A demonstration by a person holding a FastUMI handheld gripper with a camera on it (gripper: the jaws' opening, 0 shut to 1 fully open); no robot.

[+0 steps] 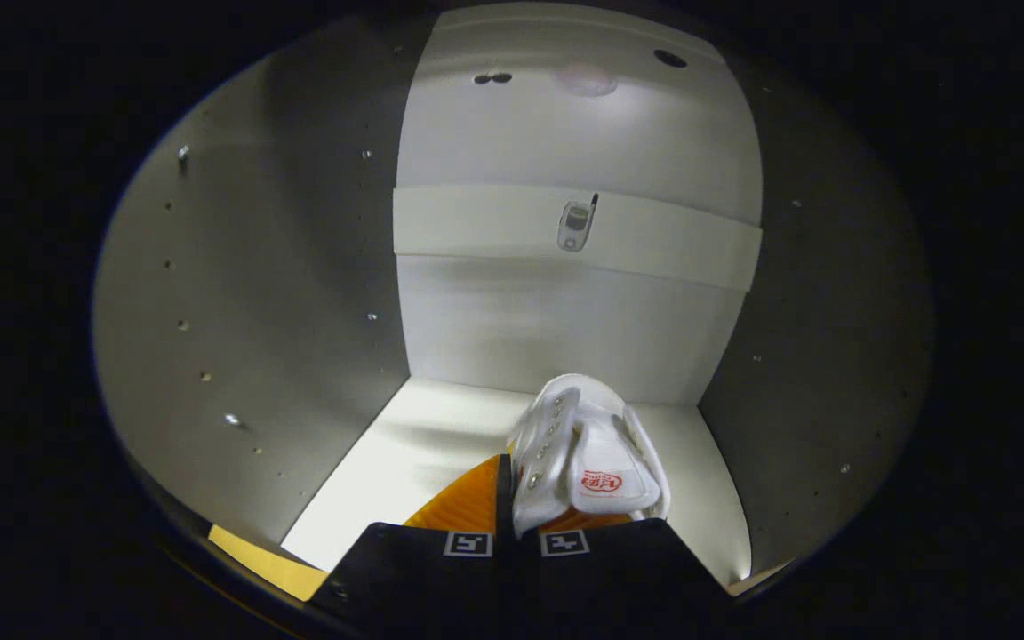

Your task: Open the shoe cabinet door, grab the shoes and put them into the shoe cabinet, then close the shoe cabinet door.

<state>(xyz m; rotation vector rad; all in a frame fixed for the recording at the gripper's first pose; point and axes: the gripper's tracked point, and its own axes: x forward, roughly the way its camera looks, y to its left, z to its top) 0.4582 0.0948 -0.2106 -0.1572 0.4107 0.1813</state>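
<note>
I am looking into the open shoe cabinet, with its pale floor (405,453) ahead and below. A white shoe (605,436) with metal eyelets and a red mark on its tongue sits just ahead of my fingers, toe pointing toward the back wall (565,329). My gripper (516,498) is shut on the shoe's side wall by the lacing. One finger (468,507) shows left of the shoe; the other is mostly hidden under it. Whether the sole rests on the cabinet floor I cannot tell.
The cabinet's left side wall (281,311) and right side wall (814,356), both with rows of small holes, close in on either side. A pale cross rail (476,222) with a small metal fitting (576,227) runs across the back. Bare floor lies left of the shoe.
</note>
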